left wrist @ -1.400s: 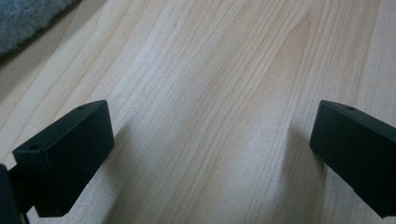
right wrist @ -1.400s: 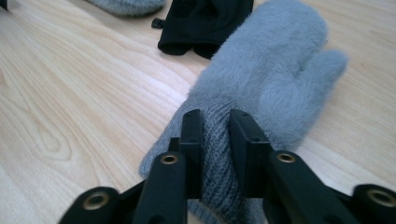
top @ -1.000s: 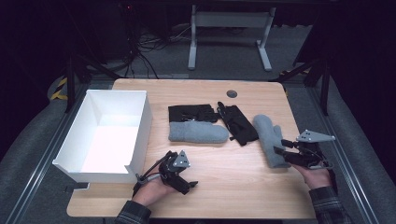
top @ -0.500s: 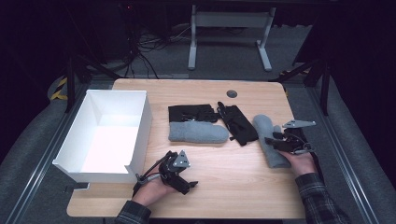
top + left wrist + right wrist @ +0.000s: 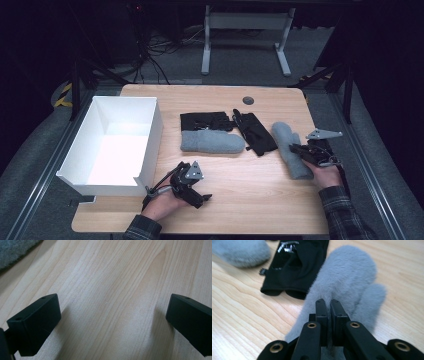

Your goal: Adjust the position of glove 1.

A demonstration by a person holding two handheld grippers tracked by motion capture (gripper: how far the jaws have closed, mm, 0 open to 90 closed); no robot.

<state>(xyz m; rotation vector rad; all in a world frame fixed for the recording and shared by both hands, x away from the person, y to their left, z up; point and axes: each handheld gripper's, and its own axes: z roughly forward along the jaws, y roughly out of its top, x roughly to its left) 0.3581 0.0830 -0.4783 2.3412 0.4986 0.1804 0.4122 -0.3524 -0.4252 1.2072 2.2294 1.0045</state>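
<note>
Grey mitten (image 5: 347,280) lies at the desk's (image 5: 260,200) right edge; right gripper (image 5: 327,302) has just closed, pinching its cuff. Left gripper (image 5: 112,315) rests spread, empty. Next: lift, carry toward white box (image 5: 150,145).

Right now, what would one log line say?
right gripper: just closed, shut on grey mitten | left gripper: open over table

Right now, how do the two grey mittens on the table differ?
The right grey mitten lies lengthwise away from the person, and the right gripper has just closed its jaws on the cuff end. The left grey mitten lies crosswise, untouched, beside the black glove. The left gripper rests open on bare wood. Both mittens are fuzzy, grey and flat.
</note>
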